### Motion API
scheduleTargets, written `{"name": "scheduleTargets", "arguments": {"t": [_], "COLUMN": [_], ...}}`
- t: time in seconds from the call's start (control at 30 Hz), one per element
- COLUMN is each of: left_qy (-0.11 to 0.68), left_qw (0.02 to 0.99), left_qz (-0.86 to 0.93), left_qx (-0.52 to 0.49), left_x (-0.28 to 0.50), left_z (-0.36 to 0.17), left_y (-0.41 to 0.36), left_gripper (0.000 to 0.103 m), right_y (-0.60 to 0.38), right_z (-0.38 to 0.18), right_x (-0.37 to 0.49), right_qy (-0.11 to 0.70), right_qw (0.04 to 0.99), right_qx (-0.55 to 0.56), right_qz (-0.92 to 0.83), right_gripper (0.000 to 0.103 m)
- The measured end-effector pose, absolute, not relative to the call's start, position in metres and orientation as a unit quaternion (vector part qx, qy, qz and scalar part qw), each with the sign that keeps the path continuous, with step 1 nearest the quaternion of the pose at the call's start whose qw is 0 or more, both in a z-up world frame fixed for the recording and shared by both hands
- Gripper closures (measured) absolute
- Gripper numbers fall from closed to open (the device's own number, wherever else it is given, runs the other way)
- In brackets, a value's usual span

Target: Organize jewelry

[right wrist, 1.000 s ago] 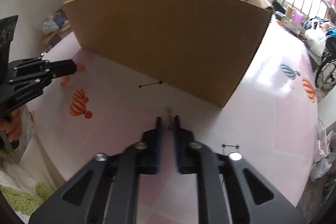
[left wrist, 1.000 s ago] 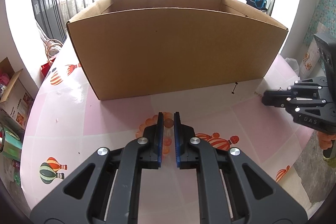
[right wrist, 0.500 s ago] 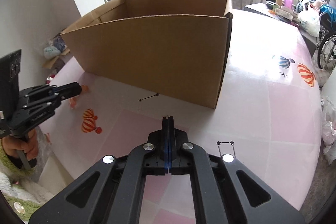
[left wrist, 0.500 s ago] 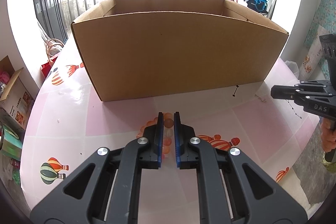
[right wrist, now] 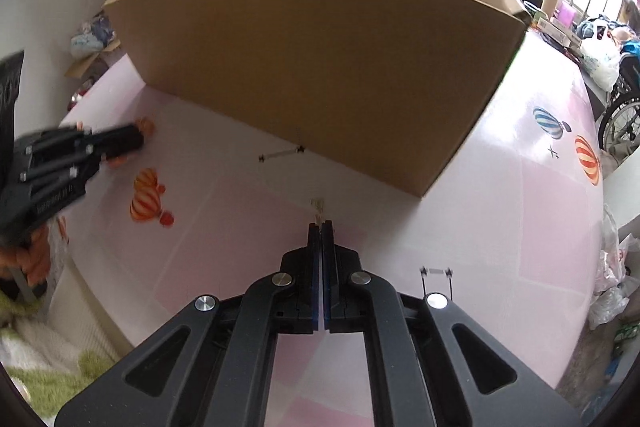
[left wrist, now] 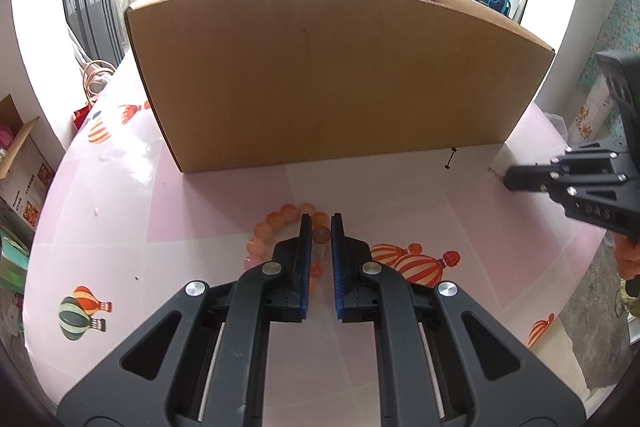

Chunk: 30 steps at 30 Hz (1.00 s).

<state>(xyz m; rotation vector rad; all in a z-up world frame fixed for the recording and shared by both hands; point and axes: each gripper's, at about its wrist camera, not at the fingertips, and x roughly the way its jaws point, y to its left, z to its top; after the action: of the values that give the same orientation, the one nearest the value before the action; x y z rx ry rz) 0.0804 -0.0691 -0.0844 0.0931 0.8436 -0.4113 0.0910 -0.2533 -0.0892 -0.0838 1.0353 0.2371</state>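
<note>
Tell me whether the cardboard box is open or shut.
Open: the cardboard box has no lid or closed flaps on top, and its inner walls show.

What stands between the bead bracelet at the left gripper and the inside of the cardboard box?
The box's near wall rises between the bracelet and its inside; the left gripper must lift over it.

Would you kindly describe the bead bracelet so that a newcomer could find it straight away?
Start at the big cardboard box on the pink table. Just in front of its long wall lies a ring of round orange-pink beads, the bracelet, with the left gripper pinching one bead. The other jewelry nearby is thin dark or metal pieces, and the orange balloons are flat prints.
</note>
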Motion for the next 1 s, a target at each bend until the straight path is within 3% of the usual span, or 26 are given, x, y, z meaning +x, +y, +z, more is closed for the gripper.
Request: {"name": "scheduleTargets", "arguments": {"t": [0.3, 0.47, 1.0], "left_qy": [0.402, 0.399, 0.398], "left_qw": [0.893, 0.894, 0.894], "left_qz": [-0.2, -0.2, -0.201], "left_qx": [0.042, 0.042, 0.042], "left_x": [0.081, 0.077, 0.076], "left_z": [-0.089, -0.09, -0.09], "left_y": [-0.07, -0.067, -0.068], "left_gripper": [0.095, 0.095, 0.094], "right_y": [-0.245, -0.246, -0.234], "right_z": [-0.089, -0.085, -0.092], "right_x": [0.097, 0.076, 0.086], "right_qy": [0.465, 0.453, 0.408], "right_qw": [0.879, 0.885, 0.908], "right_qx": [0.028, 0.051, -0.027], "right_qz": [0.102, 0.092, 0.089], "right_gripper": [0.101, 0.085, 0.085]}}
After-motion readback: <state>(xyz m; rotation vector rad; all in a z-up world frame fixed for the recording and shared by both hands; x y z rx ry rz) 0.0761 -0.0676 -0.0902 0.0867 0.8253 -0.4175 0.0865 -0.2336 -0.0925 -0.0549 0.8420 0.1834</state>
